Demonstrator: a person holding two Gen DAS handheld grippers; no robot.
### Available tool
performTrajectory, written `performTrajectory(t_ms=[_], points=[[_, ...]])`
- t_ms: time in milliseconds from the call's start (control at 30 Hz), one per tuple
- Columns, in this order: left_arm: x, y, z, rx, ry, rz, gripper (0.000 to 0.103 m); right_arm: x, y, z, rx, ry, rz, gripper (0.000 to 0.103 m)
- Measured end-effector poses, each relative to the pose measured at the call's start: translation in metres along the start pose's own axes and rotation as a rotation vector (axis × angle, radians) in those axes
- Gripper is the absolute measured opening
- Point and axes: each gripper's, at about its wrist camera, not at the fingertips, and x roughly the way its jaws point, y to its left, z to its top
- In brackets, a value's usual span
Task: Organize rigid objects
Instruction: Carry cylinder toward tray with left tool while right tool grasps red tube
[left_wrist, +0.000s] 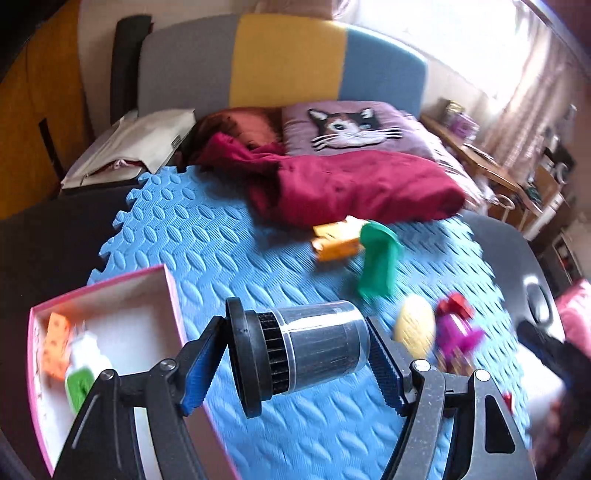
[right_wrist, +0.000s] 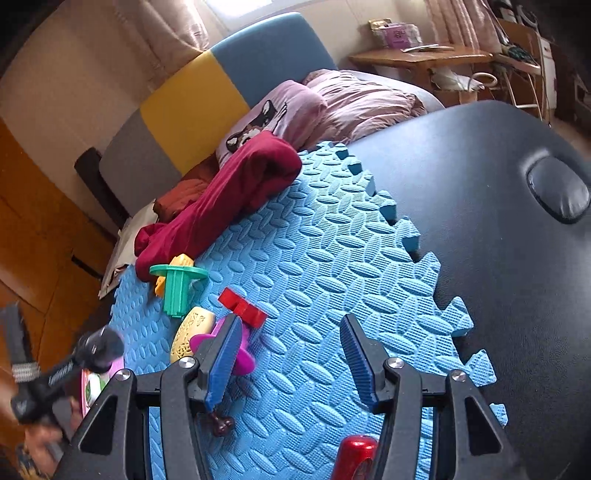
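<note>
1. Left tongs (left_wrist: 297, 363) clamped on the filter canister (left_wrist: 299, 354), held above the blue mat (left_wrist: 221, 236), beside the pink box (left_wrist: 110, 325).
2. Right tongs (right_wrist: 290, 360) apart, empty, over mat near the purple toy (right_wrist: 242, 350).

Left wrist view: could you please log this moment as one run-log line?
left tool: shut on black-capped clear cylindrical filter | right tool: open | pink-rimmed white box: beside left tool

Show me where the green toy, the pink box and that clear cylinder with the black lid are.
green toy (right_wrist: 176, 291), right wrist view, on its stem.
pink box (left_wrist: 170, 291), left wrist view, on its right wall.
clear cylinder (left_wrist: 325, 347), left wrist view, on its transparent side.
</note>
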Motion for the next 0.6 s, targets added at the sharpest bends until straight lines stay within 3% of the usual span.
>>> performTrajectory(t_ms=[100, 233, 433, 600], points=[[-0.023, -0.007, -0.018, 0.025, -0.023, -0.03, 0.074, -0.004, 0.001, 0.0, -0.012, -0.019, -0.007, 0.056], [-0.048, -0.009, -0.04, 0.04, -0.039, -0.066, 0.074, -0.009, 0.0, -0.009, -0.018, 0.036, 0.02, 0.056], [-0.072, -0.003, -0.064, 0.029, -0.057, -0.106, 0.074, -0.033, -0.003, -0.028, -0.079, 0.089, -0.064, 0.056], [-0.082, 0.01, -0.079, -0.009, -0.062, -0.124, 0.074, -0.027, 0.0, -0.051, -0.149, 0.171, -0.144, 0.056]])
